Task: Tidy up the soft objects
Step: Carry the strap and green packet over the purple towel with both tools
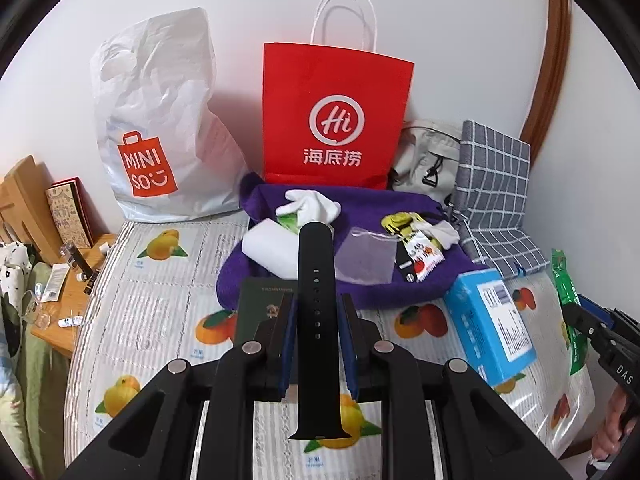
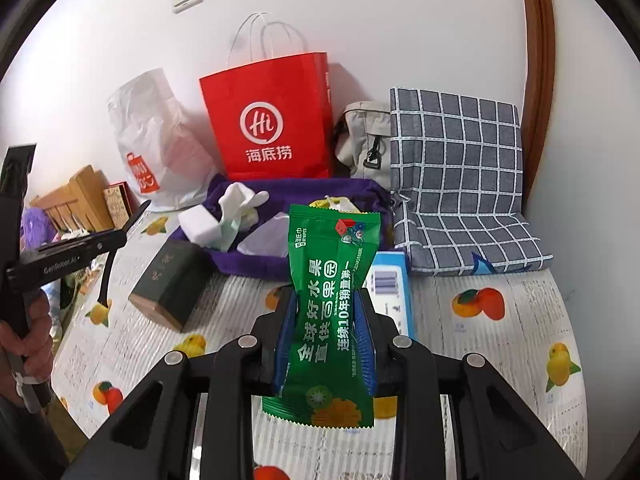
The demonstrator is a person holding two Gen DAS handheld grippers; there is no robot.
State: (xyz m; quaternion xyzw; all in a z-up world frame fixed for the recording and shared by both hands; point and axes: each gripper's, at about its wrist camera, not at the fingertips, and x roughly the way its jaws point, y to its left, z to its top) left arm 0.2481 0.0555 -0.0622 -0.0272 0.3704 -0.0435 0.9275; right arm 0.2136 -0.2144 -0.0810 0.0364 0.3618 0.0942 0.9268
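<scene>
While the bed's fruit-printed mattress cover [image 1: 160, 304] meets a white wall, two bags stand behind.
One red paper bag [image 1: 336, 116], one white plastic bag [image 1: 160, 120]; left hand-held gripper [image 1: 316, 304] clamps one black silicone watch strap [image 1: 316, 320], right hand-held gripper [image 2: 326, 320] clamps one green wipes packet [image 2: 324, 320].

white plastic bag [image 1: 160, 120]: MINISO | red paper bag [image 1: 336, 120]: Hi 海底捞 | green packet [image 2: 330, 312]: 全球好水果

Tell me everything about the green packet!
The green packet is a shiny, soft-looking wrapper with white writing, fruit pictures at the bottom and zigzag ends. It stands upright in the air above the bed, squeezed at its middle between the right gripper's blue pads. Nothing else touches it.
</scene>
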